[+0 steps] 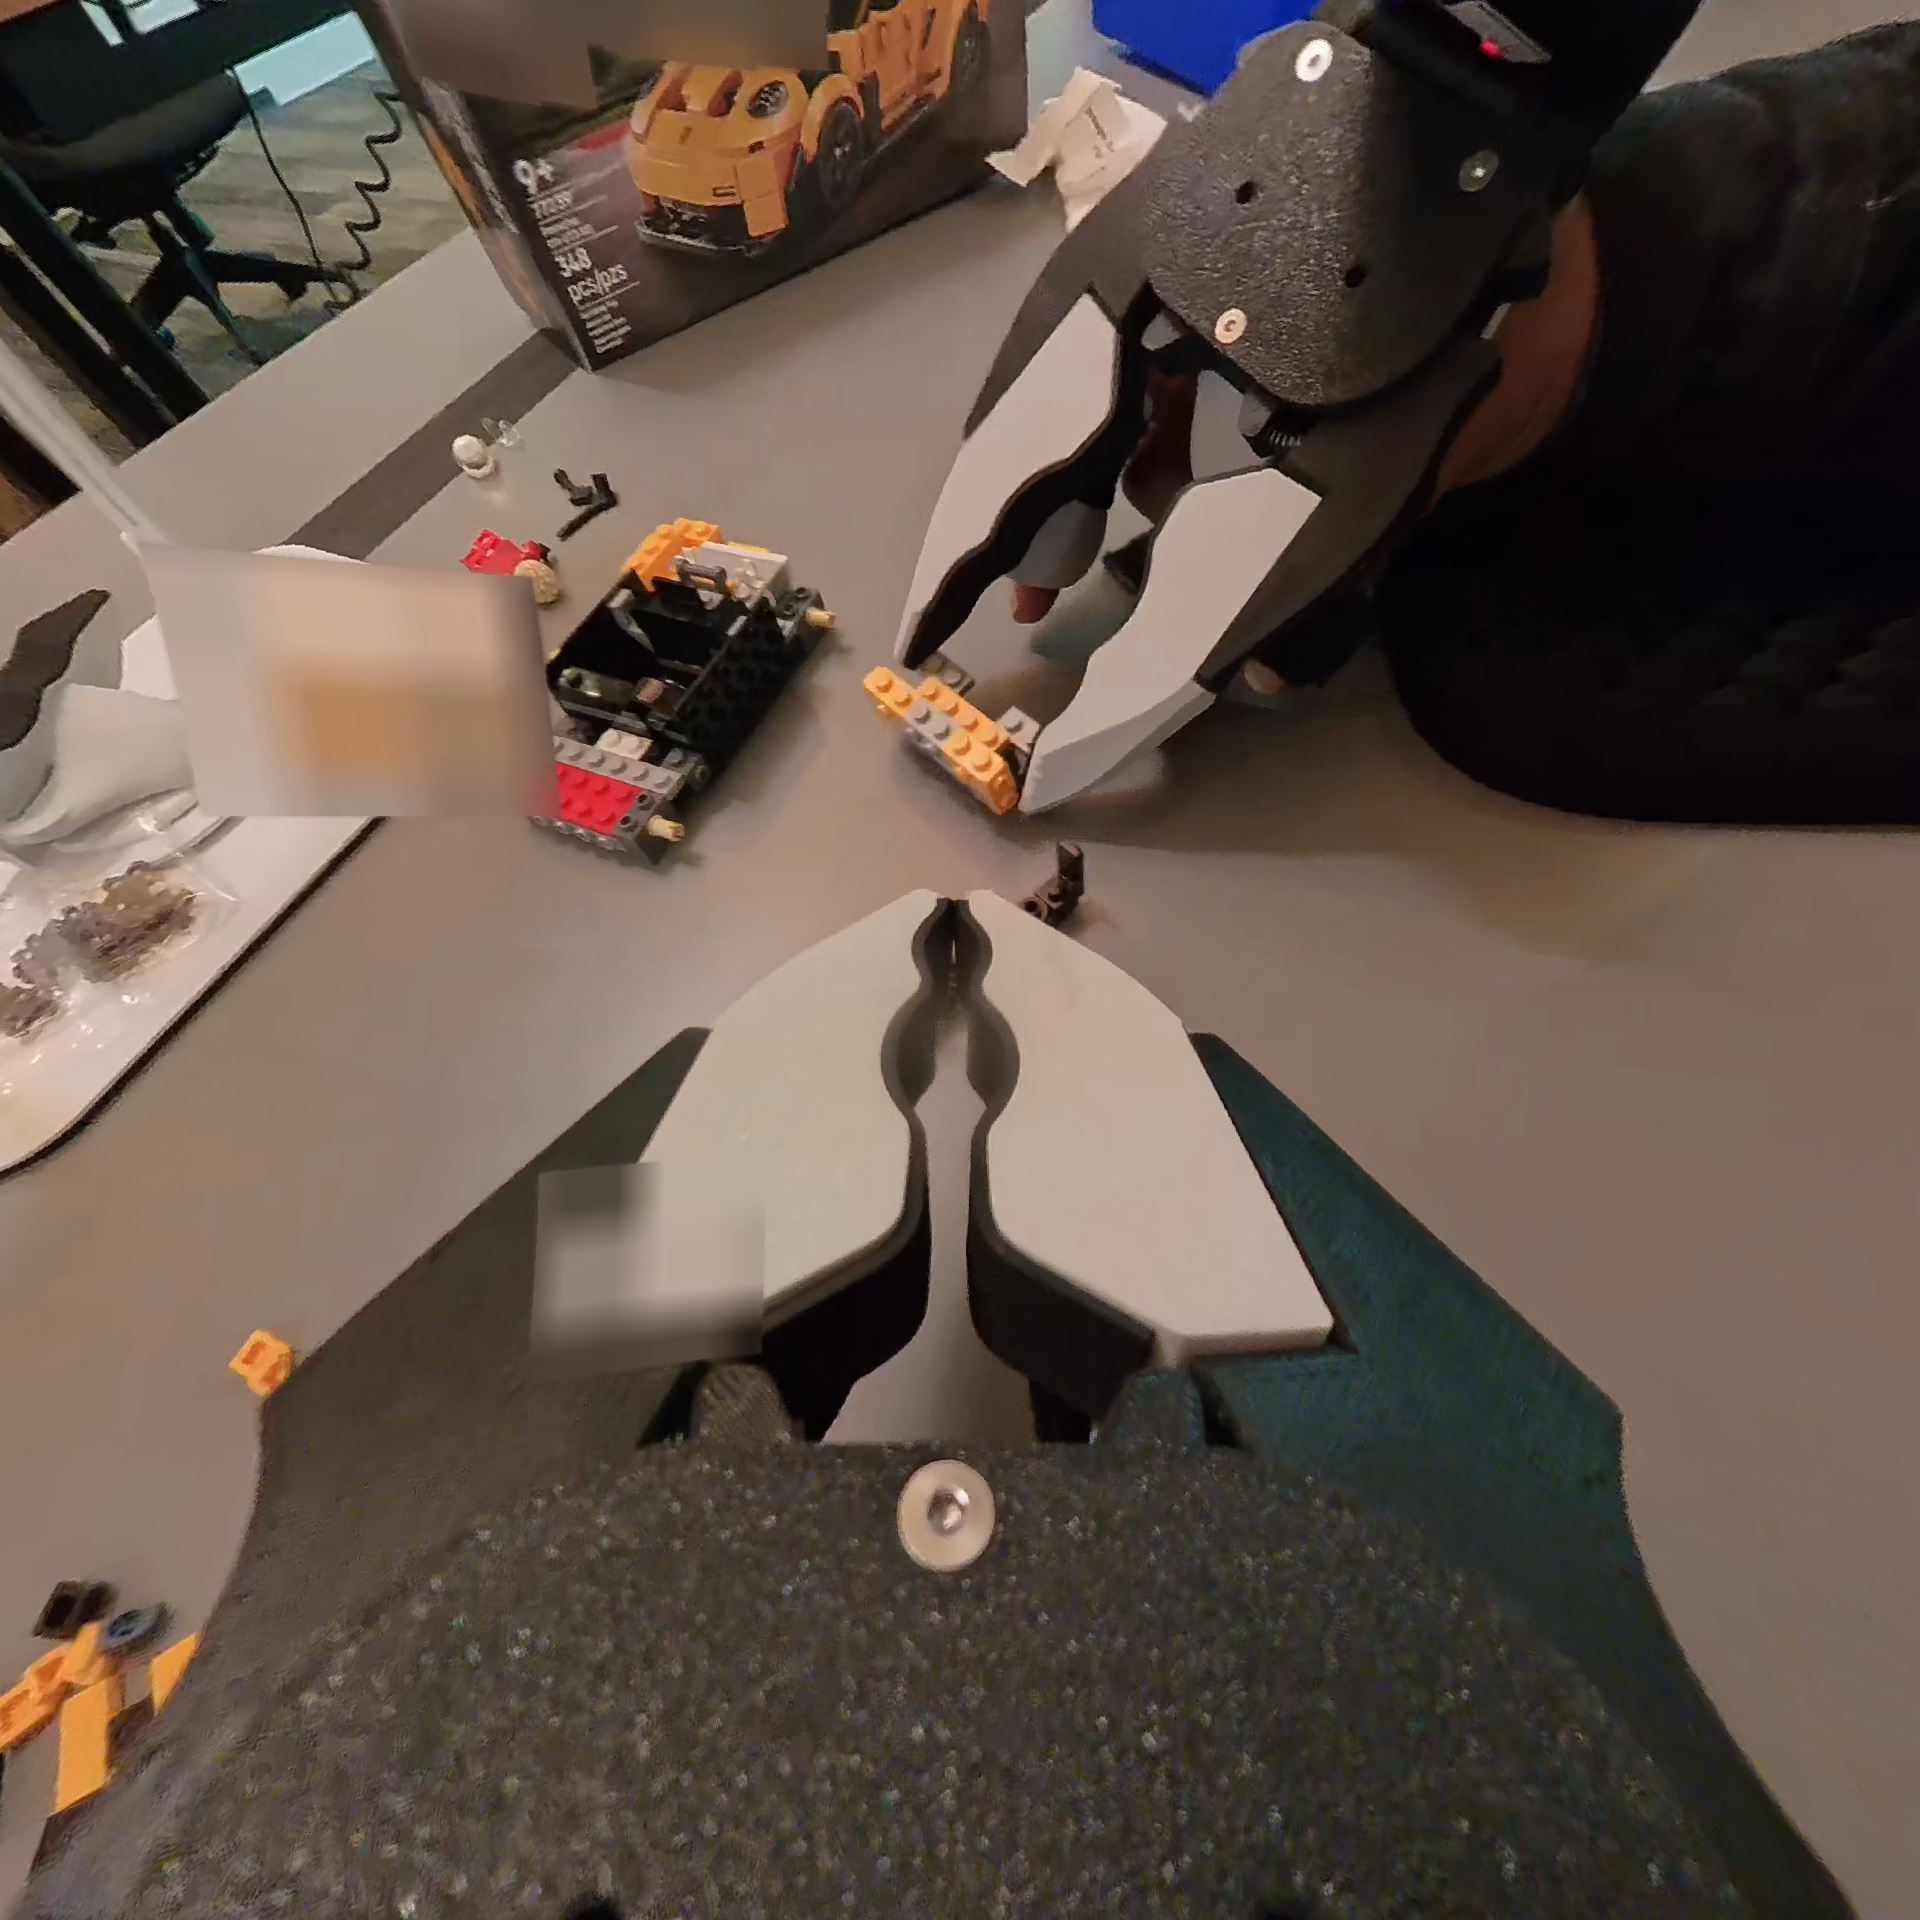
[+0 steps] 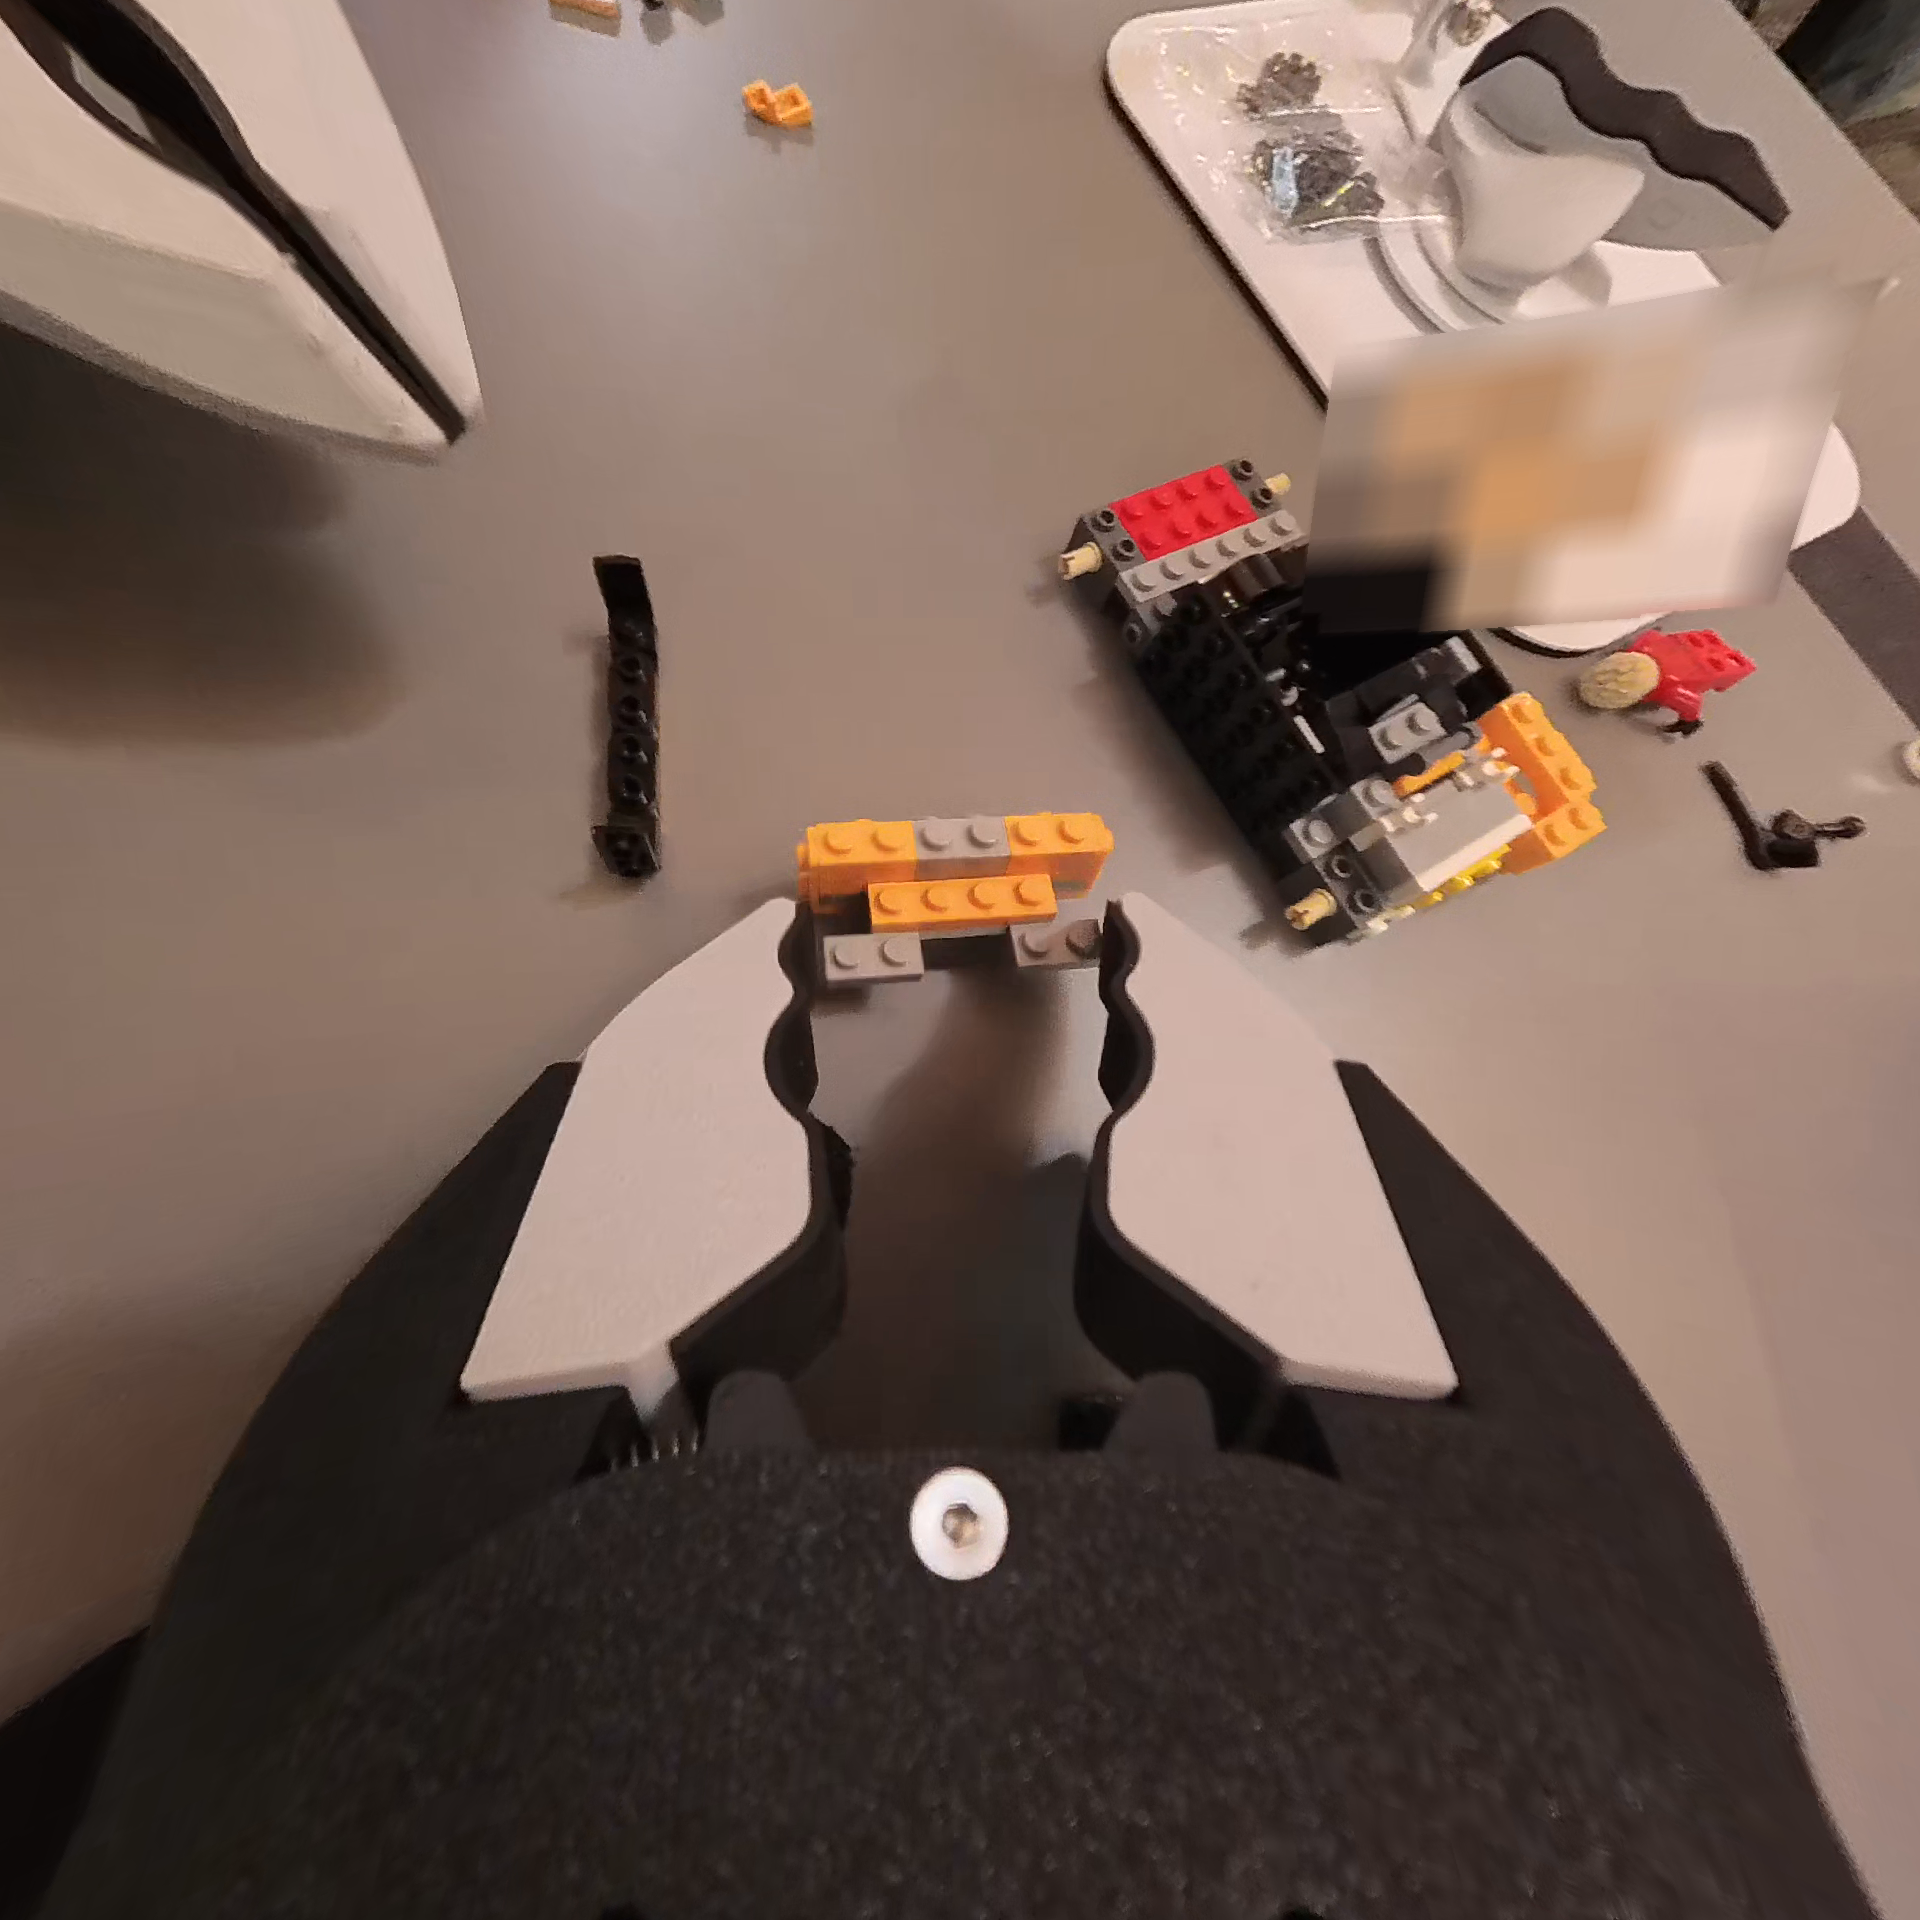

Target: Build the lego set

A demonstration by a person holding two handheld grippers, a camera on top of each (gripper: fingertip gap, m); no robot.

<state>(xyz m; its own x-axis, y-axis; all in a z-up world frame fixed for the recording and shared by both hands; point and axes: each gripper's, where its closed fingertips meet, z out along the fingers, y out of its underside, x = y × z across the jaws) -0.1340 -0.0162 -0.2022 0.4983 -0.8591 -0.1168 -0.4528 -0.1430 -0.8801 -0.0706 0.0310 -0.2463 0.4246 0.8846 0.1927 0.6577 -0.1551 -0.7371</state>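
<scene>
1. now right claw [image 2: 951, 935] wide, tips straddling orange sub-build [image 2: 956, 878] on counter [image 2: 831, 468]; not gripped.
2. left claw [image 1: 951, 914] narrow, seemingly empty.
3. next, likely: pinch it, carry to chassis [image 2: 1247, 717].

An office: grey desk [image 1: 1351, 1039], rolling chair [image 1: 135, 135], carpet floor [image 1: 312, 135].

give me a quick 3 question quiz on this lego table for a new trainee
1. True or false: the right gripper is clamped shut on the car frame.
2. What colours are the bricks of the small assembly at the right gripper's tips?
3. The left gripper is: A) wide open B) closed C) out of view.

Key
1. False: it is open, tips either side of the small assembly, apart from the frame.
2. Orange and grey.
3. B; a small black piece lies beside its tips.
</scene>
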